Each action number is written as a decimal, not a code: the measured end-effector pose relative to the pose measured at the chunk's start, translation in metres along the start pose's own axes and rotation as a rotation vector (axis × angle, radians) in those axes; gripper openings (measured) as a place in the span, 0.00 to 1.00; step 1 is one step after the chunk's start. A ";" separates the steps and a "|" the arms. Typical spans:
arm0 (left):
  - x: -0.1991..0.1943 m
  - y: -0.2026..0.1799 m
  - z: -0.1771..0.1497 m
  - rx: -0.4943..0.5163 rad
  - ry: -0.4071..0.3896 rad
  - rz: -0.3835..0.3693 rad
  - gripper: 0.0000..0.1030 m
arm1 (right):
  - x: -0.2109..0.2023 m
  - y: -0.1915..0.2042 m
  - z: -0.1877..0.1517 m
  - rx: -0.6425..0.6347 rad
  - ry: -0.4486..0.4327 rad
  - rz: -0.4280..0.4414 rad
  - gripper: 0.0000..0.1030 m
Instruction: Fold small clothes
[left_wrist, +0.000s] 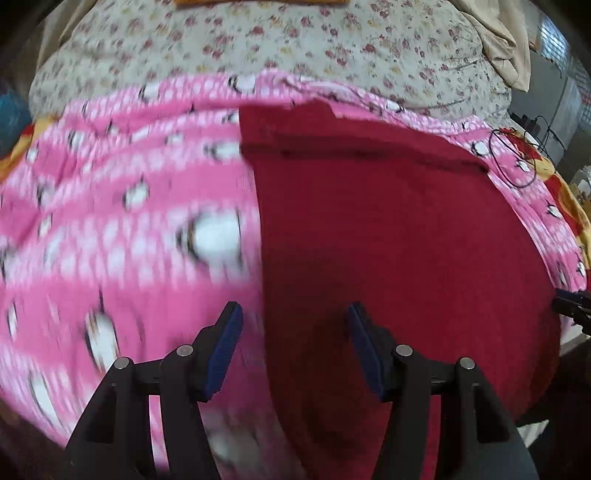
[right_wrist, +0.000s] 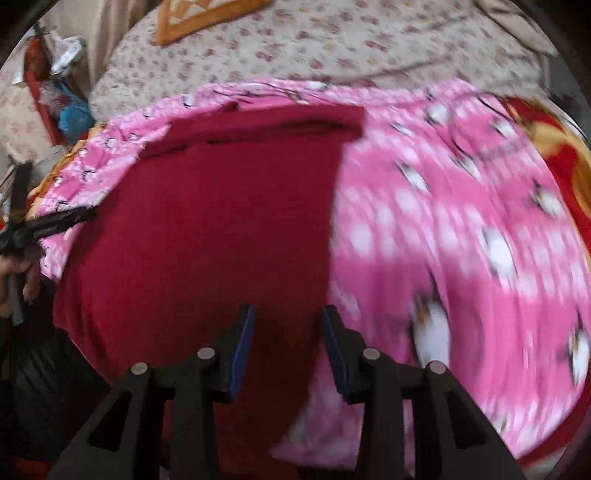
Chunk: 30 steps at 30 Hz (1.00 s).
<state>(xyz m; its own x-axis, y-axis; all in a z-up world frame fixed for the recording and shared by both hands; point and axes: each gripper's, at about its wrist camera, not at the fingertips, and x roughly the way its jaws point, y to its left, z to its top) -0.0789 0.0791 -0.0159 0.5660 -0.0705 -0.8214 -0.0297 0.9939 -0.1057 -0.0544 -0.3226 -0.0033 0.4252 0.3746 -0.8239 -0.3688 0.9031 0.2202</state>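
A dark red garment (left_wrist: 388, 229) lies flat on a pink penguin-print blanket (left_wrist: 129, 221), with a folded band along its far edge. My left gripper (left_wrist: 293, 314) is open and empty, above the garment's near left edge. In the right wrist view the same red garment (right_wrist: 221, 229) fills the left and middle. My right gripper (right_wrist: 288, 314) is open and empty, over the garment's near right edge. The left gripper's fingers (right_wrist: 55, 221) show at the left edge of that view. The right gripper's tip (left_wrist: 570, 302) shows at the right edge of the left wrist view.
The pink blanket (right_wrist: 461, 240) covers a bed with a floral sheet (left_wrist: 277, 48) behind it. An orange-trimmed cushion (right_wrist: 207, 18) lies at the far side. Beige cloth (left_wrist: 506, 44) hangs at the back right. Clutter (right_wrist: 62, 96) stands beside the bed at the left.
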 end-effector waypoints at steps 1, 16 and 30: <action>-0.005 -0.001 -0.008 -0.017 -0.005 -0.008 0.41 | -0.006 -0.002 -0.009 0.039 -0.017 0.015 0.38; -0.020 -0.006 -0.081 -0.150 0.062 -0.012 0.49 | 0.006 0.007 -0.063 0.151 0.084 0.213 0.24; -0.031 -0.006 -0.079 -0.178 -0.001 -0.149 0.00 | 0.003 0.011 -0.060 0.150 0.049 0.256 0.09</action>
<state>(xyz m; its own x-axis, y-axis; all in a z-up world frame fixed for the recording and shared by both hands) -0.1610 0.0685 -0.0338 0.5758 -0.2155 -0.7886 -0.0907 0.9418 -0.3236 -0.1071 -0.3246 -0.0350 0.2921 0.5867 -0.7553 -0.3309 0.8030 0.4957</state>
